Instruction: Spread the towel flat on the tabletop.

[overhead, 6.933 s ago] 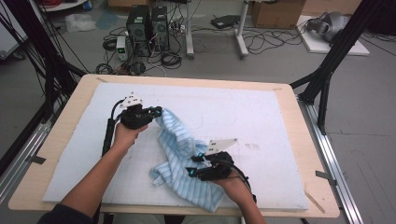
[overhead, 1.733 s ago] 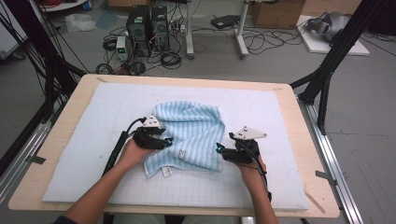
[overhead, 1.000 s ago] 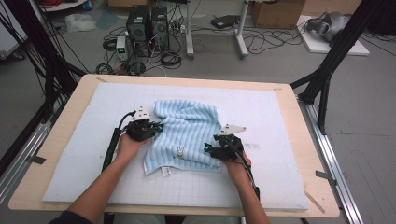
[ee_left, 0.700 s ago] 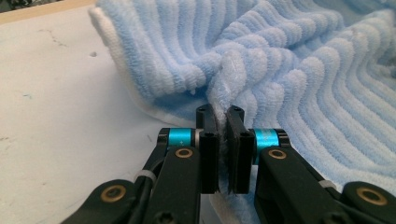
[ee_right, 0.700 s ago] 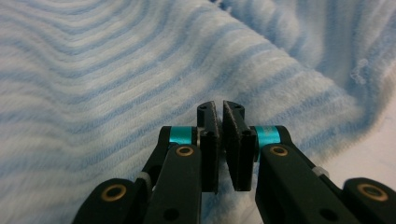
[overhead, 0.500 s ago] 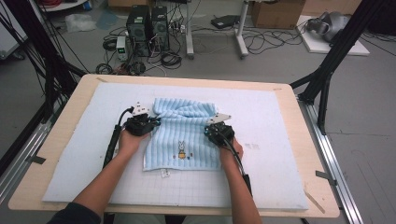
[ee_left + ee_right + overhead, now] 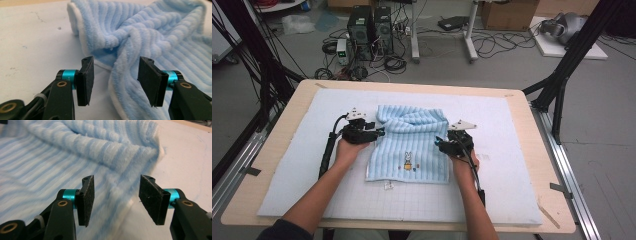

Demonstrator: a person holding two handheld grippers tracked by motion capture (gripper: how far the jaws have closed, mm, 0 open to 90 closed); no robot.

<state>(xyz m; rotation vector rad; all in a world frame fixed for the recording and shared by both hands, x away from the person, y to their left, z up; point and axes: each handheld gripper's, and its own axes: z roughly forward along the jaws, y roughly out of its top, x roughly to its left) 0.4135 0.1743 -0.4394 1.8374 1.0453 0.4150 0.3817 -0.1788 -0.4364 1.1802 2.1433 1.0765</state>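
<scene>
A light blue ribbed towel (image 7: 412,140) with a small rabbit print lies on the white mat (image 7: 512,165), its far part bunched into folds. My left gripper (image 7: 379,133) is at the towel's left edge. Its jaws have just been opening, and a fold of the towel (image 7: 125,82) lies between them without either pad pressing on it (image 7: 113,82). My right gripper (image 7: 439,144) is at the towel's right edge. Its jaws have just been opening too, and they stand apart over the towel's hem (image 7: 75,150), gripping nothing (image 7: 116,200).
The mat covers a wooden table (image 7: 277,145). Bare mat lies left, right and in front of the towel. Beyond the table's far edge, computer towers (image 7: 369,25) and cables sit on the floor. Black frame posts (image 7: 562,85) stand at the right corner.
Both grippers have let go of the towel and now stand open. The right gripper has shifted a little to the right. The towel lies flatter, with its near half spread out.
</scene>
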